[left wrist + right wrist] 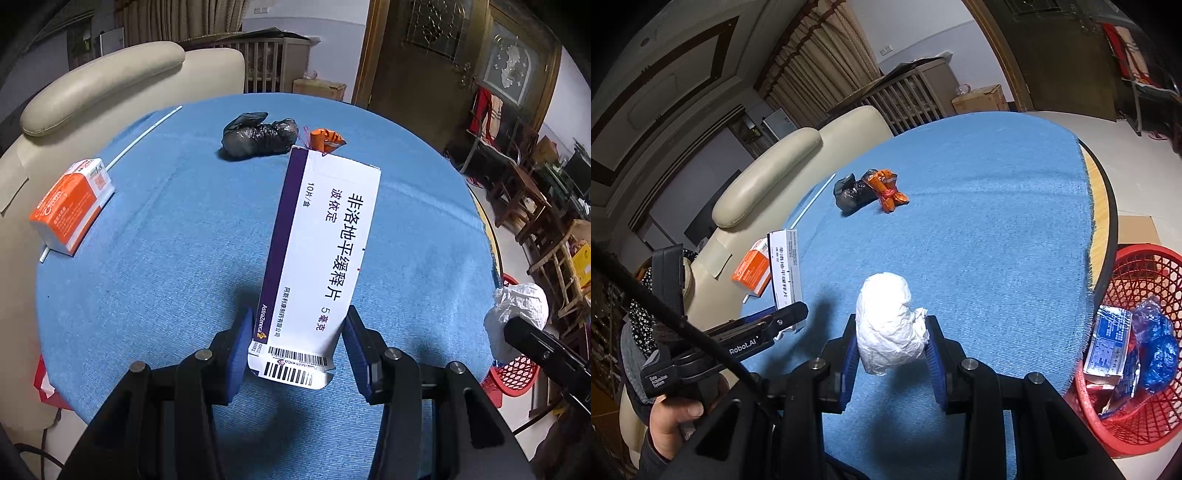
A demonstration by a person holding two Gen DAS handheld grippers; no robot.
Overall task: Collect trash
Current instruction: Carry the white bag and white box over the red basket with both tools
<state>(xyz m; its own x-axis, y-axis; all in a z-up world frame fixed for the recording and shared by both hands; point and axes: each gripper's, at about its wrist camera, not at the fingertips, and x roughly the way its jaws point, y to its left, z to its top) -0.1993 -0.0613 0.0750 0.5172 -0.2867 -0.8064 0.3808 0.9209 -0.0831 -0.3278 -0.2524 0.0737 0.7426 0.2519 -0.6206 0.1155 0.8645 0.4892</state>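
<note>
Left gripper (295,343) clamps the near, barcoded end of a white-and-purple medicine box (321,251), blue pads pressed on both long sides, the box raised off the cloth and pointing away toward the far rim. Right gripper (892,347) is closed tight on a crumpled white plastic wad (888,325), which bulges up above the pads. Round table under a blue cloth (979,229); the cloth's frayed edge stops short on the right side, leaving a bare strip of wood tabletop (1102,206) along the dark rim. Just beyond and below that rim sits a red mesh basket (1137,269), already holding a blue-printed packet and blue plastic. Still on the cloth: an orange-and-white box (72,206) close to the left edge, lying over a thin white straw (144,134) that runs along that edge; a black bag (258,134) and an orange wrapper (327,138), touching, toward the far side. The middle of the cloth between grippers and far pile is open. A cream armchair (99,85) crowds the left edge.
</note>
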